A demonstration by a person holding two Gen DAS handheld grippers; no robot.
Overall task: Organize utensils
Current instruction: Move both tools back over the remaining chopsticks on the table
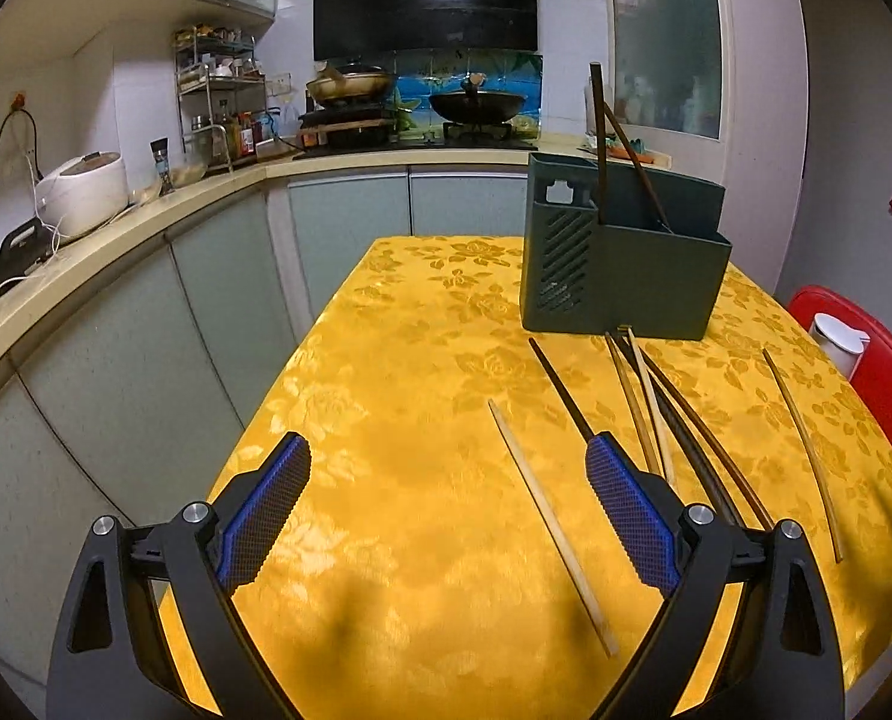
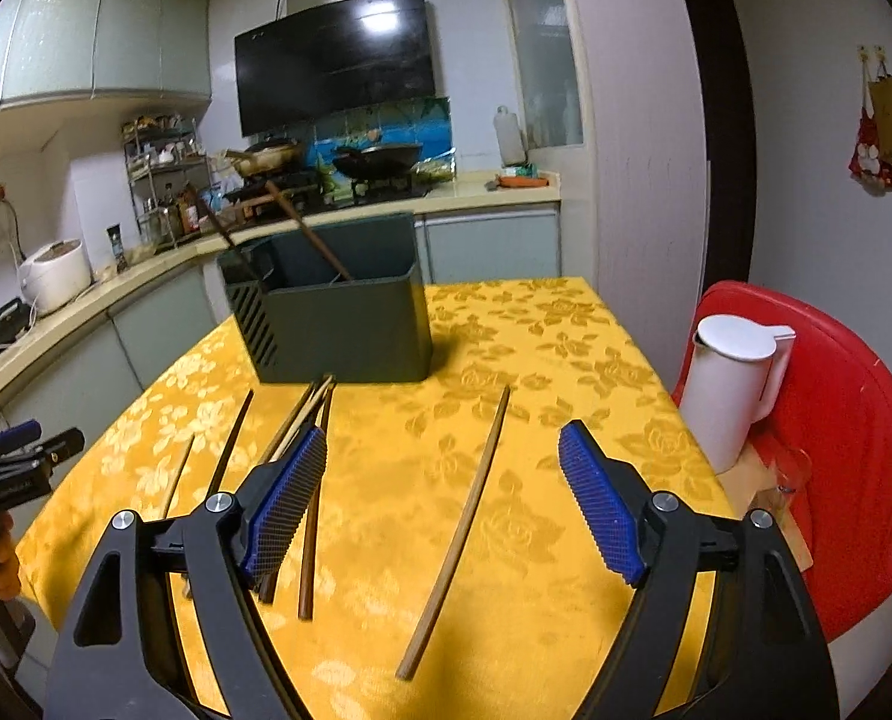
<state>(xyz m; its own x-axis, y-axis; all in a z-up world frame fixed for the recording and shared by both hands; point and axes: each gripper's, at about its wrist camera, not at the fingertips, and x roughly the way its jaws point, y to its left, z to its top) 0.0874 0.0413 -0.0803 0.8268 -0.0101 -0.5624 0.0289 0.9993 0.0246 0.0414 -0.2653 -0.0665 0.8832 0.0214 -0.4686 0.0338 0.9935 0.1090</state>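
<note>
From the left wrist, the left hand-held gripper [image 1: 449,465] hangs spread and empty above a pale chopstick [image 1: 551,525] on the desk [image 1: 386,360] — from the right wrist, the right hand-held gripper [image 2: 443,456], also spread, straddles a brown chopstick [image 2: 458,534] short of the green holder [image 2: 350,324], and a thin stick lying flat could slip the pads on closing.

Both wrist views low over table [image 1: 422,360], facing stove wall; share holder [image 1: 620,264], left camera further left.

My tool's pads [image 2: 602,510] are blue, dimpled rubber. Glossy yellow flowered cloth [image 1: 422,360] covers the worktop; wooden chopsticks [image 2: 455,531], matt green plastic holder [image 2: 350,330].
</note>
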